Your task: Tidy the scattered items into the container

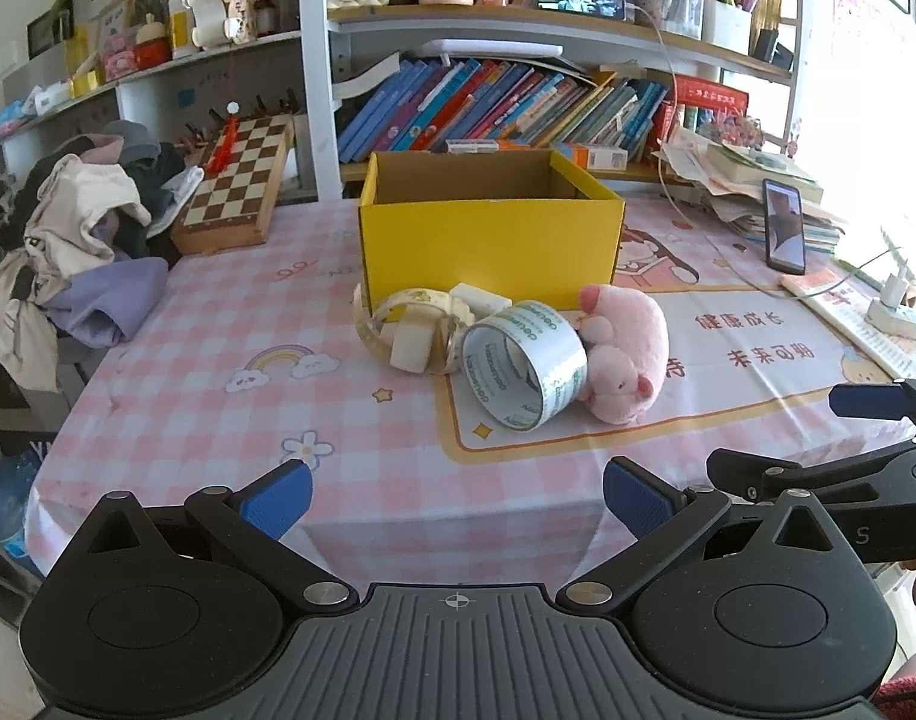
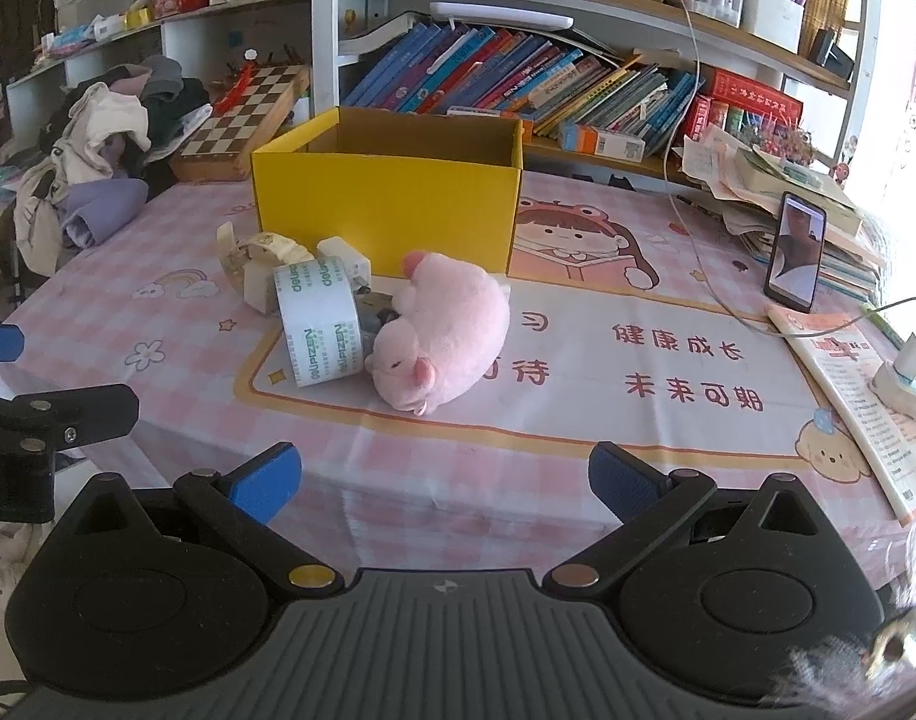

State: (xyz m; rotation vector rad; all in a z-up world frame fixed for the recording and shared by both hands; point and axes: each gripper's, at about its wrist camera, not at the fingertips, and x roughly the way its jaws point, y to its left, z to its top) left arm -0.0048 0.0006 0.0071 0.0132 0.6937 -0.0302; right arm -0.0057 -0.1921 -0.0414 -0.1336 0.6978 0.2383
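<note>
An open yellow cardboard box [image 1: 487,240] [image 2: 386,216] stands mid-table, nothing visible inside. In front of it lie a roll of clear tape [image 1: 523,363] [image 2: 320,324], a pink plush pig [image 1: 628,354] [image 2: 443,336], a cream watch with a wide band [image 1: 413,330] [image 2: 260,267] and a white charger block [image 1: 480,300] [image 2: 345,261]. My left gripper [image 1: 455,501] is open at the near table edge, well short of the items. My right gripper [image 2: 443,483] is open too, facing the pig from the near edge. Each gripper shows at the other view's side.
A pink checked cloth [image 1: 218,324] covers the table. A chessboard [image 1: 236,180] and a clothes pile [image 1: 80,240] sit at back left. A propped phone [image 2: 795,252], papers, a booklet [image 2: 853,396] and a power strip [image 2: 907,384] crowd the right. Bookshelves [image 1: 517,108] stand behind.
</note>
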